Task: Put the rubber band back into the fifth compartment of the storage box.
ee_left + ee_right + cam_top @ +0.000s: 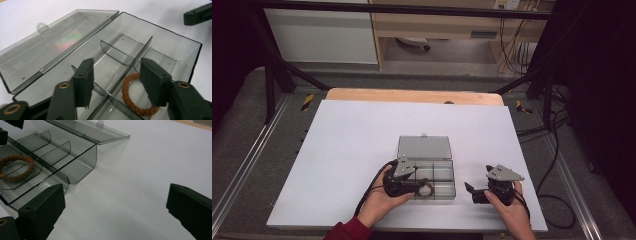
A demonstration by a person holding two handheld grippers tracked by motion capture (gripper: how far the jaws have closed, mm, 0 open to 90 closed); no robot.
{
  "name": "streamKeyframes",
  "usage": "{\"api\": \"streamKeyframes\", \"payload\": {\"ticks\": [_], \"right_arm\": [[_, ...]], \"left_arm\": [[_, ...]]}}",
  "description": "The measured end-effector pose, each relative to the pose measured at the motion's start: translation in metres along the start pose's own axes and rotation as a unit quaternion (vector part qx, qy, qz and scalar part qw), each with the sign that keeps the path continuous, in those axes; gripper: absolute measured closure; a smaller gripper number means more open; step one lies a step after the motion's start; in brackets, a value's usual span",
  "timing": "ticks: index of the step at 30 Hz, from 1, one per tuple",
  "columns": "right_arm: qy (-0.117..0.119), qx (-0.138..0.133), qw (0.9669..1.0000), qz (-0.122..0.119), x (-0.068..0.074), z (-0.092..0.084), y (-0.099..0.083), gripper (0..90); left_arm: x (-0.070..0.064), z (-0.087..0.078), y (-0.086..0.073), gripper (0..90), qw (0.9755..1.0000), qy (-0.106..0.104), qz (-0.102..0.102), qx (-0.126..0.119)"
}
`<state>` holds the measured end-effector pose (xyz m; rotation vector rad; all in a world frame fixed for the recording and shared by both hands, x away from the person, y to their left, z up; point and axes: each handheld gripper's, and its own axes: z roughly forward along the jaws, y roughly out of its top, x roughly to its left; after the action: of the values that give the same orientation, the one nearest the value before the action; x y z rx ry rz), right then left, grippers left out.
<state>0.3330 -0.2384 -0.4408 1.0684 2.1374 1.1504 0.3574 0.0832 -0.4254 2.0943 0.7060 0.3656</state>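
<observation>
A clear smoky-grey plastic compartment box (427,175) sits near the front middle of the white-covered desk (342,150), its hinged lid (424,147) thrown fully open and lying flat on the far side. Thin dividers split the tray into several compartments. A brown braided cord ring (133,96) lies flat on the floor of the front compartment nearest the person, close to the box's front wall.

The left gripper (115,82) hangs over that compartment, its jaws spread apart and pinching nothing; the ring lies below and partly behind one jaw, not pressed by either pad. The right gripper (115,215) is held just to the right of the box, over bare desk, with its jaws spread wide and nothing between them. The two grippers are apart from each other.
</observation>
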Motion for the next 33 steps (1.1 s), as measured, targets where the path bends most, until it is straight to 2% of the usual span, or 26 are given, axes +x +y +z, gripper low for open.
{"api": "streamKeyframes", "payload": {"ticks": [5, 10, 12, 18, 21, 24, 28, 30, 33], "right_arm": [[0.002, 0.002, 1.0, -0.005, 0.002, 0.001, 0.0, 2.6], [-0.003, 0.015, 0.9998, -0.008, 0.004, 0.008, 0.002, 4.2], [-0.003, 0.016, 0.9998, -0.012, 0.005, 0.01, 0.003, 4.0], [-0.004, 0.017, 0.9998, -0.001, 0.003, 0.01, 0.003, 3.3], [-0.004, 0.02, 0.9998, -0.003, 0.004, 0.012, 0.003, 4.1], [-0.003, 0.027, 0.9996, -0.011, 0.007, 0.015, 0.004, 6.7], [-0.001, 0.028, 0.9993, -0.024, 0.011, 0.022, 0.008, 12.7], [0.001, 0.032, 0.9992, -0.025, 0.01, 0.025, 0.009, 18.7], [0.001, 0.037, 0.999, -0.023, 0.006, 0.029, 0.01, 23.1]], "left_arm": [[0.007, -0.005, 0.0, 35.9, 0.9997, 0.015, -0.015, -0.012], [0.016, -0.013, -0.003, 25.7, 0.9985, 0.041, -0.013, -0.034], [0.02, -0.017, -0.004, 22.2, 0.9982, 0.044, -0.016, -0.037], [0.035, -0.025, -0.012, 16.2, 0.9962, 0.055, -0.05, -0.046], [0.042, -0.03, -0.012, 14.2, 0.9951, 0.057, -0.056, -0.057], [0.049, -0.035, -0.013, 11.6, 0.9944, 0.059, -0.062, -0.063], [0.059, -0.039, -0.017, 10.8, 0.9933, 0.072, -0.066, -0.063], [0.063, -0.04, -0.019, 10.7, 0.9929, 0.076, -0.068, -0.062], [0.068, -0.042, -0.022, 10.6, 0.9916, 0.077, -0.079, -0.068]]}}
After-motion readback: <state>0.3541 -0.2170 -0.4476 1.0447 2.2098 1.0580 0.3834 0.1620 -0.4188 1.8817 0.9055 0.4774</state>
